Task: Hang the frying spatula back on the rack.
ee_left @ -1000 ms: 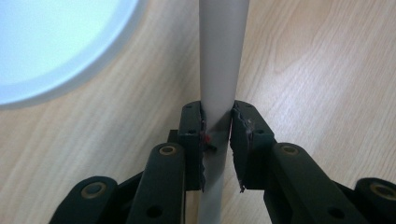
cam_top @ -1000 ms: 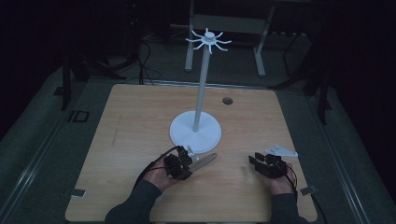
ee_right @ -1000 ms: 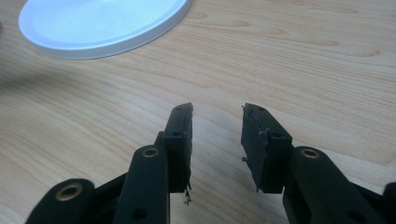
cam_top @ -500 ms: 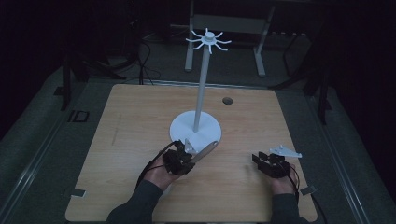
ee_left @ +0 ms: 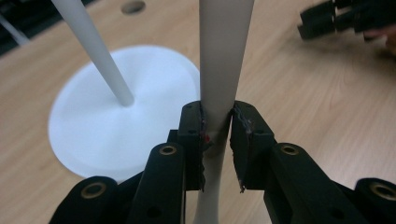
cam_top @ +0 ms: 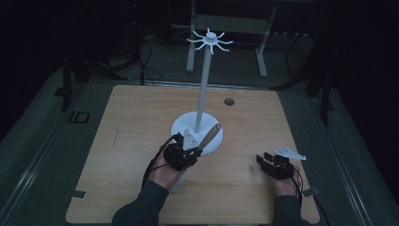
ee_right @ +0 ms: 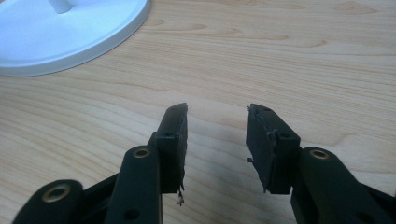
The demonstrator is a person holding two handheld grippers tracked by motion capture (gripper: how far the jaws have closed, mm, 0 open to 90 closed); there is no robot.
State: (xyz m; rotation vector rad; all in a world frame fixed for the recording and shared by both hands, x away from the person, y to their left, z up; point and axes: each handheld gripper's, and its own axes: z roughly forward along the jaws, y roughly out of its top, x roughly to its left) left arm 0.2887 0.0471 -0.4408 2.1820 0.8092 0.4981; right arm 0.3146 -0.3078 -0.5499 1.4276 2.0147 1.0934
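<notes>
Clearly the beige flat utensil handle (ee_left: 224, 60) — a wooden or plastic spoon or spatula, its head cut off in the left gripper view — is clamped between the jaws of the left gripper (cam_top: 188, 153), which have closed firmly on it. Its long axis runs up and to the far right from the jaws in the high view, over the near edge of the round white stand base (cam_top: 181, 127). Beyond rises the white pole (cam_top: 203, 92), topped by a ring of hooks (cam_top: 210, 40) — well above the utensil. The left hand is much the nearer to the stand. At near right the right gripper (ee_right: 217, 130) rests low over the wooden table (cam_top: 254, 117), its jaws having just been opening, nothing between them.
</notes>
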